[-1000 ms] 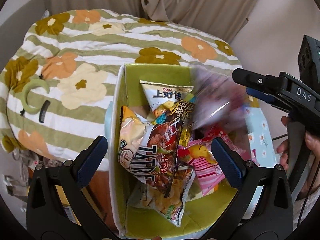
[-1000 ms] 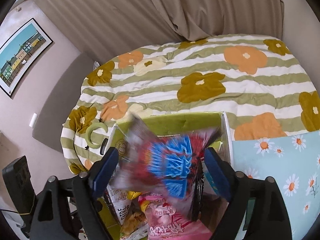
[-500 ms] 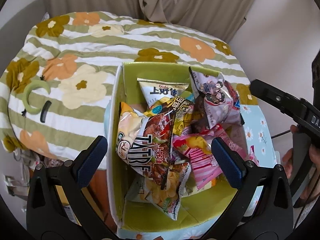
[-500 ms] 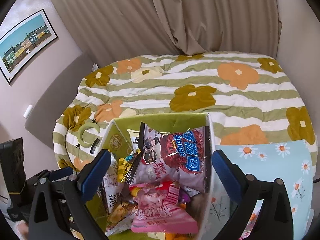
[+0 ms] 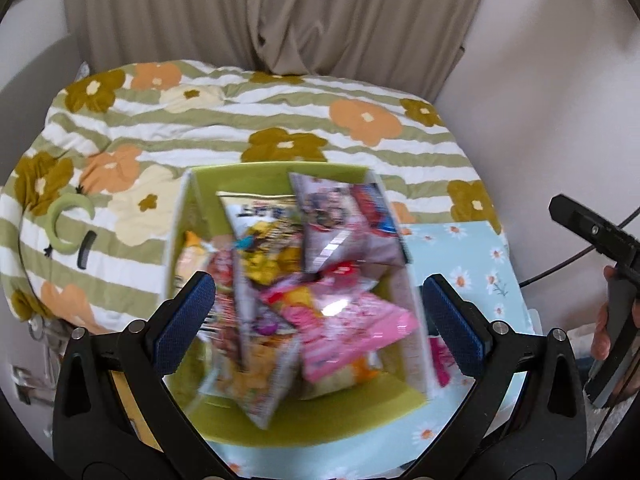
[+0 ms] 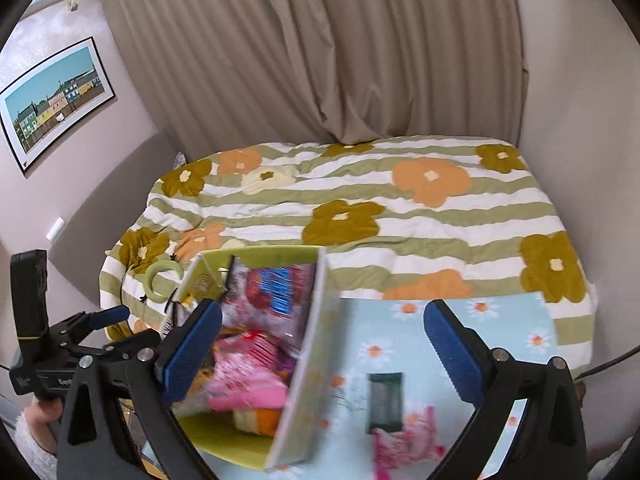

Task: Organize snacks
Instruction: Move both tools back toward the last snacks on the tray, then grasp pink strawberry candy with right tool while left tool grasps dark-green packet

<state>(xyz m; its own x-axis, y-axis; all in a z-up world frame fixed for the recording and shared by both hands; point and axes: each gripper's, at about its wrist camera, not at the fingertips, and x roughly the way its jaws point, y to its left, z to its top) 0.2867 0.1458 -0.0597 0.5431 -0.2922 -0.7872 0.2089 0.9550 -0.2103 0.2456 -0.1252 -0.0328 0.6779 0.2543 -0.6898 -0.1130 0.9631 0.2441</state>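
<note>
A green-lined box [image 5: 276, 171] stands on a blue daisy-print cloth [image 5: 472, 248] and holds several snack bags. A red-and-blue bag [image 5: 344, 220] leans at its back right, a pink bag [image 5: 352, 320] lies in front, and a white-and-yellow bag [image 5: 256, 212] stands behind. My left gripper [image 5: 316, 300] hovers open above the box, with nothing touching its pads. My right gripper [image 6: 324, 320] is open too, over the box's right wall [image 6: 308, 360] and the cloth. A dark green packet [image 6: 386, 400] and a pink packet [image 6: 404, 444] lie on the cloth.
The box sits at the near edge of a bed with a striped flower quilt [image 6: 360, 208]. A green crescent [image 5: 66, 220] and a black comb [image 5: 86, 248] lie on the quilt at left. Curtains [image 6: 320, 60] hang behind. A hand [image 5: 602, 328] holds the right gripper's handle.
The red-and-blue bag left the right gripper's jaws and now rests in the box. Both grippers drew back and up; the right one shifted right over the cloth.
</note>
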